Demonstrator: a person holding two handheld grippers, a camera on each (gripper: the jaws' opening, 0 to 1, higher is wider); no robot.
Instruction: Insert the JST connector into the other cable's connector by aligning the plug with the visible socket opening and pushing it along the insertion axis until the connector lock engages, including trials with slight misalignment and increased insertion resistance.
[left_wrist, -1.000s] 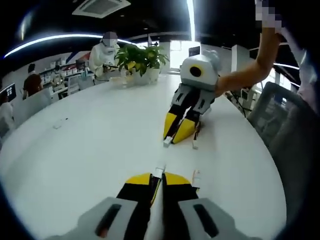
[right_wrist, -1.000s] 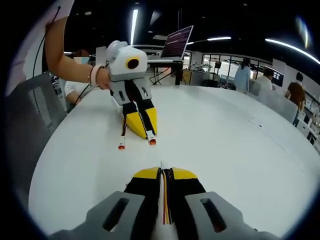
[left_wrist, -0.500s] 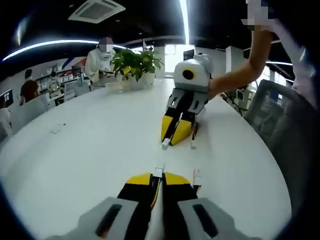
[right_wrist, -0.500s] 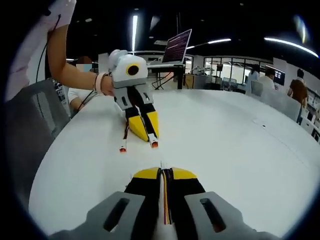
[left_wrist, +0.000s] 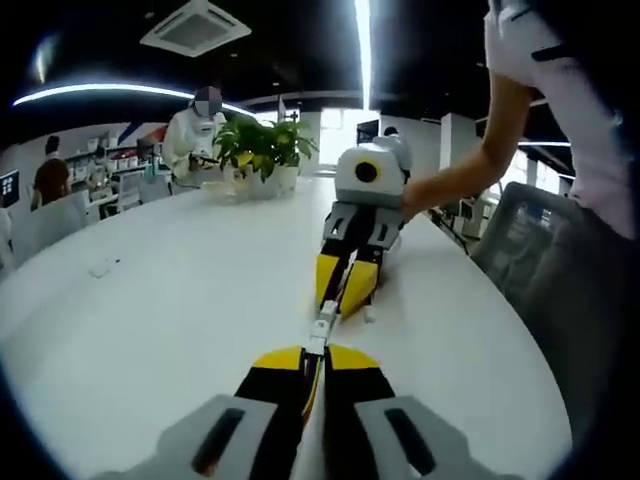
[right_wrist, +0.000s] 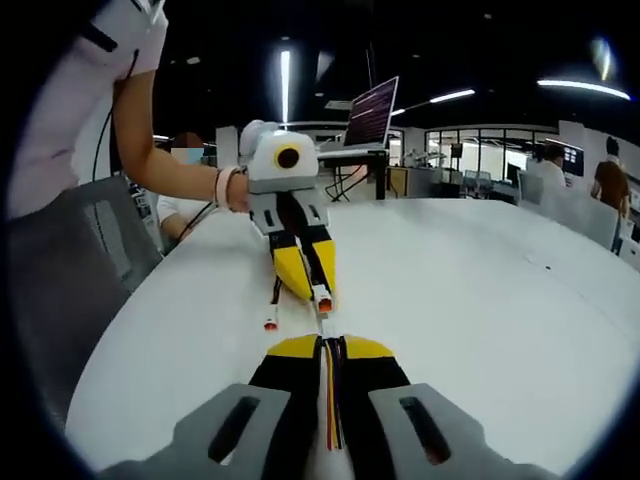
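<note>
White tabletop mid-span: left gripper pinches the white connector, right gripper clamps the striped cable, tips nearly meeting nose to nose, so square them up and push straight.

A potted plant with broad green leaves stands at the far edge of the white tabletop, and a seated person in white is just behind it. A grey chair sits by the tabletop's right edge. An open laptop on a stand rises beyond the far edge.
</note>
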